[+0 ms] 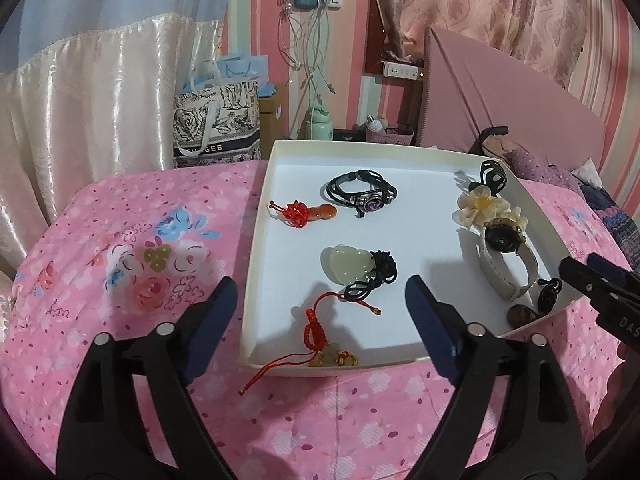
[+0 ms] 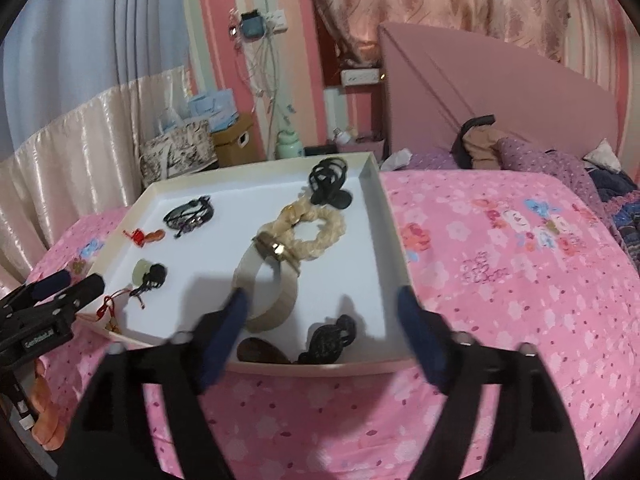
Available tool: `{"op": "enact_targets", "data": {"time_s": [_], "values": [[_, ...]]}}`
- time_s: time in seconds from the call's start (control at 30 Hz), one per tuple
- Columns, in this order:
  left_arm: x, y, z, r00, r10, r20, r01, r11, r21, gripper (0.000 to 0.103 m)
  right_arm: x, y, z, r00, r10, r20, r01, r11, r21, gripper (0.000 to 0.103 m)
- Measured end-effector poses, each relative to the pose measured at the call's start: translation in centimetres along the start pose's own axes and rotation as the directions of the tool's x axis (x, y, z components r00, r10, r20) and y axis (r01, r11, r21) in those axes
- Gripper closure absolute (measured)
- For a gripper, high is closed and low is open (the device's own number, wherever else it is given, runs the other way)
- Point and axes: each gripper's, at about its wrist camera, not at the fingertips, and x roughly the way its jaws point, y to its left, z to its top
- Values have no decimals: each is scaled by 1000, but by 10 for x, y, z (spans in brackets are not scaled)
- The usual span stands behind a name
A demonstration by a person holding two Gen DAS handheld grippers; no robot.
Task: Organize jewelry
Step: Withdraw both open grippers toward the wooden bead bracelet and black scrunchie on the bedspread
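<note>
Tray's (image 1: 256,240) white middle is wide open, but watch (image 1: 505,258) and scrunchie (image 1: 486,206) crowd three o'clock.

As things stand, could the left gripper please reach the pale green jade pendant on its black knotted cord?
Probably yes. The left gripper stands open, holding nothing, just short of the white tray, and the pale green jade pendant lies straight ahead. Only the low rim and a red knotted cord charm lie between.

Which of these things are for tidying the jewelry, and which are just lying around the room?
For the job:
shallow white tray
black cord bracelet
pale green jade pendant
white-strapped watch
red knotted charm

Just lying about:
mint green bottle
patterned paper bag
white charging cables
</note>
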Motion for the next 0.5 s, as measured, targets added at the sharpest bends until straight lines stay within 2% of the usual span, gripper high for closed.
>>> {"op": "enact_targets", "data": {"time_s": [0.3, 0.5], "values": [[-3, -2, -1, 999, 32, 14, -32, 999, 20, 3, 2, -3, 0, 999, -33, -5, 33, 999, -5, 17], [-9, -2, 2, 998, 52, -29, -52, 999, 11, 3, -5, -4, 1, 998, -57, -3, 57, 998, -10, 17]]}}
